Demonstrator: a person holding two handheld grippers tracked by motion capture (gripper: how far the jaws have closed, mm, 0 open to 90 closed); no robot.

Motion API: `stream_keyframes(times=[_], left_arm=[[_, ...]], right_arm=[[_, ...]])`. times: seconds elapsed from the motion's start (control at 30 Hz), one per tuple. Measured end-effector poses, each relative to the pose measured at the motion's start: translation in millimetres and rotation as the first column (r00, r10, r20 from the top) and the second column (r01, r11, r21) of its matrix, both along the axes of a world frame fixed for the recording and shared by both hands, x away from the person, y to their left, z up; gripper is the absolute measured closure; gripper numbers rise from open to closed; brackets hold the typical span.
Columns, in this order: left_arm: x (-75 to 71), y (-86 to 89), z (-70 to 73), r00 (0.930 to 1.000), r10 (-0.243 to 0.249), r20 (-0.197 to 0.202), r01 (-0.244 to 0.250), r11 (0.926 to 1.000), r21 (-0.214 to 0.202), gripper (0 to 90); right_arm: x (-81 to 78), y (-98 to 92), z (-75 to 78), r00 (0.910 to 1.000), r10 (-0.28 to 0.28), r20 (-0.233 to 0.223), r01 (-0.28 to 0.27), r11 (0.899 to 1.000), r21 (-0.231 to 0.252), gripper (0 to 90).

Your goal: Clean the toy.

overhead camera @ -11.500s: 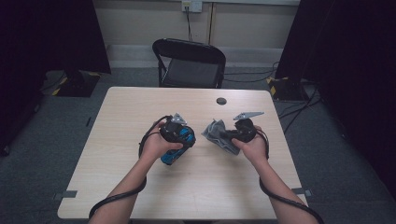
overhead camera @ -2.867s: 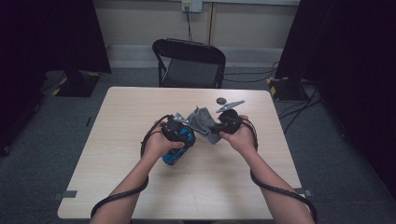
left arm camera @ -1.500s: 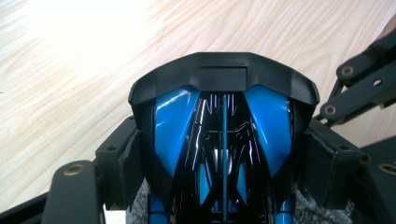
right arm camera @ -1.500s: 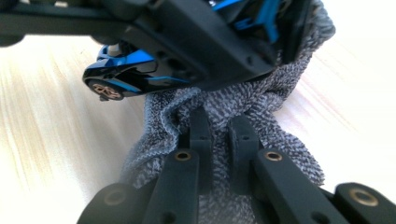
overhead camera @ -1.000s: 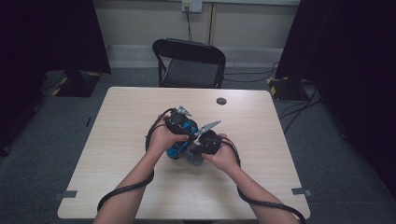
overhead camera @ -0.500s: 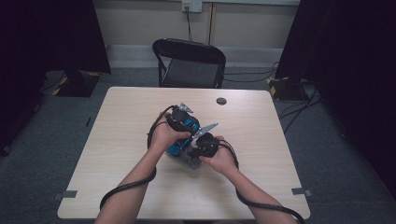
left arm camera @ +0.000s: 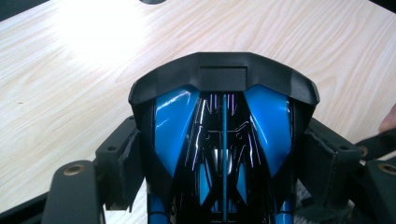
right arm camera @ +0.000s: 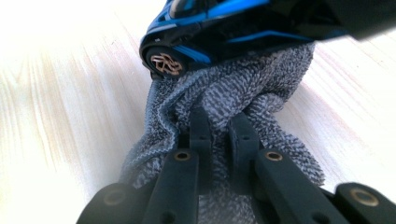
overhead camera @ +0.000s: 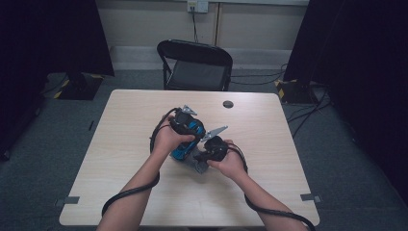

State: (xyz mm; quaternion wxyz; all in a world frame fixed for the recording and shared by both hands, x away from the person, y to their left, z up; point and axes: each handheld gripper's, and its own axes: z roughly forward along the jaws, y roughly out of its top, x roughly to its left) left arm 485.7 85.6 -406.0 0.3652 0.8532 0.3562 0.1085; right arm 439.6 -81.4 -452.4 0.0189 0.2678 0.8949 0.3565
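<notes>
- The right gripper [right arm camera: 219,126] is pinching a grey cloth [right arm camera: 233,93], its jaws nearly together, pressing it against the car's underside.
- The left gripper [left arm camera: 219,154] is clamping the blue toy car [left arm camera: 219,116] across its width, long axis running along the jaws, above mid-table [overhead camera: 269,125].

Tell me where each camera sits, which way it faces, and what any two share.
High view: above the person's side, facing forward and down on the table; both forearms, left tool and right tool.
Left gripper view: on the left tool, looking along its jaws clamped on the blue toy car.
Right gripper view: on the right tool, facing the grey cloth it pinches under the car.
Shared: car and tabletop in all three views.
</notes>
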Motion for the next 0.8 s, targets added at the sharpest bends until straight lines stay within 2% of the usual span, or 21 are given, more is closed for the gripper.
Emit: stream_keyframes(times=[0.17, 0.37, 0.6, 0.8], left_arm=[[-2.1, 8.5, 1.4, 1.0, 0.008, 0.005, -0.008, 1.0, 0.001, 25.5], [-9.1, 18.9, 5.9, 0.9998, -0.008, 0.019, 0.008, 1.0, 0.001, 25.5], [-13.3, 27.0, -0.7, 0.9999, -0.007, 0.008, 0.007, 1.0, 0.003, 25.5], [-16.1, 26.1, -9.4, 0.9998, -0.02, -0.007, 0.02, 0.9998, 0.007, 25.5]], right_arm=[[3.7, -8.5, 5.8, 0.9995, -0.026, 0.017, 0.026, 1.0, -0.002, 83.0], [21.0, -36.7, 15.7, 0.9935, -0.108, 0.035, 0.109, 0.994, -0.018, 83.0], [36.0, -67.4, 33.1, 0.9799, -0.192, 0.054, 0.192, 0.981, 0.003, 83.0], [42.3, -79.8, 46.6, 0.9728, -0.225, 0.055, 0.223, 0.974, 0.043, 83.0]])
